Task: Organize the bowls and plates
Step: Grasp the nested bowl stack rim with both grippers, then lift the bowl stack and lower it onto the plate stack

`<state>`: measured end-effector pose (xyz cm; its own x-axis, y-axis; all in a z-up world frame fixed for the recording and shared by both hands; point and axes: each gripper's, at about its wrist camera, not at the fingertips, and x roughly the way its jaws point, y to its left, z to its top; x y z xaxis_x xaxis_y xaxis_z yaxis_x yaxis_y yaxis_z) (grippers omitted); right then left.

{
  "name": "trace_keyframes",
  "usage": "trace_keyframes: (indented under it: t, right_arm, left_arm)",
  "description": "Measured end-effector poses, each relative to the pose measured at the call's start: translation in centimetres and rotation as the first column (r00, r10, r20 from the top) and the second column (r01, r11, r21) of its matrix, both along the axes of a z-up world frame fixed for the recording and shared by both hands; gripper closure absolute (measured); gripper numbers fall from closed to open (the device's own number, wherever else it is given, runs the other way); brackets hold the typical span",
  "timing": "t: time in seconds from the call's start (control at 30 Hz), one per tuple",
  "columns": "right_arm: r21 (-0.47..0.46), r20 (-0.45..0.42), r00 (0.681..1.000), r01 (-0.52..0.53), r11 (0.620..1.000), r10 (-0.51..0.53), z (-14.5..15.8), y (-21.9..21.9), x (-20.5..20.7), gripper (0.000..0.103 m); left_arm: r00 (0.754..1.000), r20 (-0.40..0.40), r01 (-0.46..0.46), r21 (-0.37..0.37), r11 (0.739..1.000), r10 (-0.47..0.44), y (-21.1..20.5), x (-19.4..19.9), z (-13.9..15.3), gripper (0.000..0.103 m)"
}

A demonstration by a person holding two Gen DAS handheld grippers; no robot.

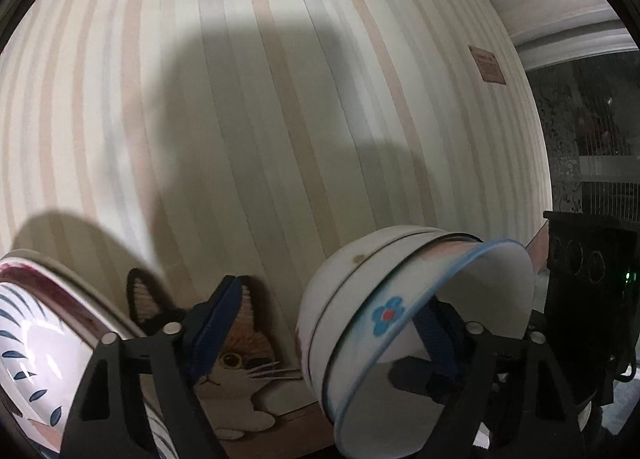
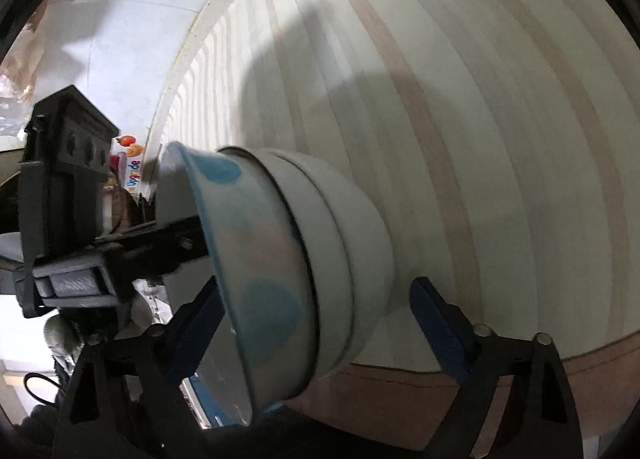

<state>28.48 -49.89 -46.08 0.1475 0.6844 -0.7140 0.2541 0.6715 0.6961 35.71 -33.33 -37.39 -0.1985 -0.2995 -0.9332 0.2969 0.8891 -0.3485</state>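
Striped wall [image 1: 280, 99] behind; bowl stack [image 1: 360, 319] btwn both grippers' open fingers.

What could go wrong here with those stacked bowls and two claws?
The stack of nested white ceramic bowls, innermost blue-flowered, looks loose: pinching only its rim with the left claw might lift one bowl and drop others. The right claw straddles the same stack, so claws could collide. The leaf-patterned plate nearby could get knocked.

Striped tablecloth [image 1: 248, 131] covering the table, cat mat [image 1: 236, 371] flat on it, stacked bowls [image 1: 384, 319] beside the mat, patterned plate [image 1: 36, 339] at the left edge
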Motion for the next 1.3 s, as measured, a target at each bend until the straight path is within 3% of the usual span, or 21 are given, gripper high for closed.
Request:
trace_keyframes:
  t: [0.07,0.17,0.33,0.77,1.3]
  right_arm:
    - [0.027,-0.014,1.0,-0.004,1.0,0.004,-0.5,0.3,0.4,0.024]
    - [0.02,-0.017,1.0,-0.011,1.0,0.011,-0.7,0.4,0.8,0.029]
    - [0.023,-0.034,0.999,0.023,0.999,-0.022,-1.2,-0.1,0.6,0.048]
    - [0.059,-0.05,0.998,0.047,0.997,-0.044,-1.4,-1.4,0.5,0.049]
    - [0.118,-0.108,0.994,0.024,0.993,-0.011,-1.1,0.2,1.7,0.049]
  left_arm:
    - [1.0,-0.014,-0.007,-0.029,1.0,0.007,-0.1,-0.1,-0.1,0.034]
    - [1.0,-0.026,-0.001,-0.062,0.998,-0.001,-0.4,-0.3,0.1,0.05]
    - [1.0,-0.003,-0.003,-0.046,0.999,0.003,-1.0,-0.4,0.4,0.05]
    - [1.0,0.02,-0.024,-0.023,0.999,0.024,0.1,-1.2,1.6,0.052]
    - [0.998,0.007,-0.06,0.017,0.998,0.06,1.2,-1.1,3.5,0.052]
